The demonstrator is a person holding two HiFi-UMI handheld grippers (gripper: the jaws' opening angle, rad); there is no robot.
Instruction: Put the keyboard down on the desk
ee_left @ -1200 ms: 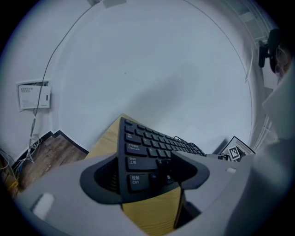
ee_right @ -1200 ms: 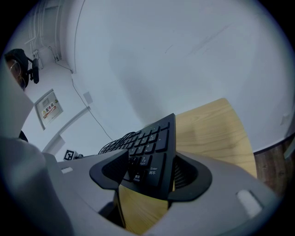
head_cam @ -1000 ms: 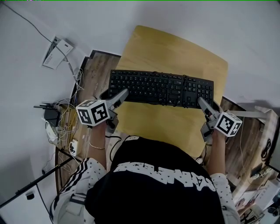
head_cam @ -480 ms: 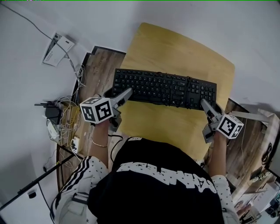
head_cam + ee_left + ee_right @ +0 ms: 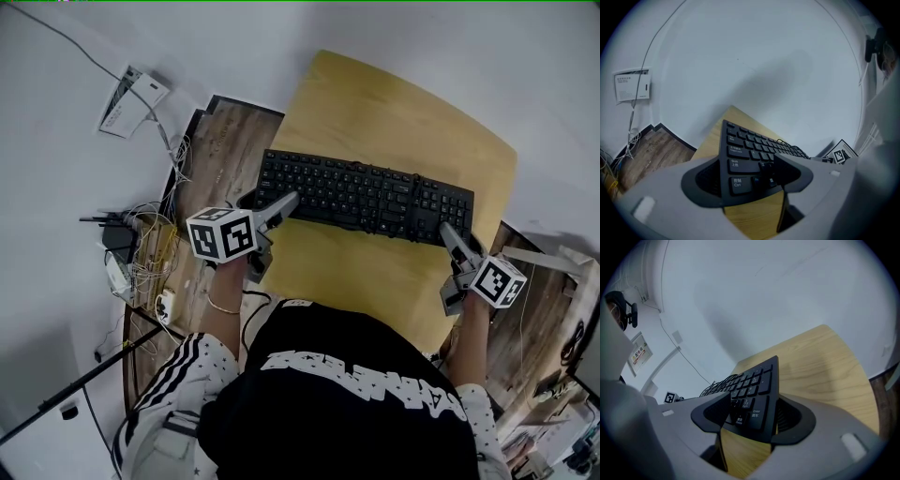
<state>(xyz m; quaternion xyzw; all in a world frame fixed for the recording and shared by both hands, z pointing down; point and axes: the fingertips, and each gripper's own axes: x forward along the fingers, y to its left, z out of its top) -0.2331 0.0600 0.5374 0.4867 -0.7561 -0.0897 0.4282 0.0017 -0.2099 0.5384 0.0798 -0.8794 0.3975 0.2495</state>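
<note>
Head view: keyboard [image 5: 366, 197] held btw L gripper [image 5: 284, 203] & R gripper [image 5: 448, 232], each clamped on one end. This prob. keeps it level over desk [image 5: 375, 103] for set-down.

The left gripper [image 5: 273, 208] and right gripper [image 5: 450, 234] are gripping the black keyboard [image 5: 366, 197] by its ends over the wooden desk [image 5: 394, 103].

Black keyboard [image 5: 366, 198] above wooden desk [image 5: 412, 122]
</note>
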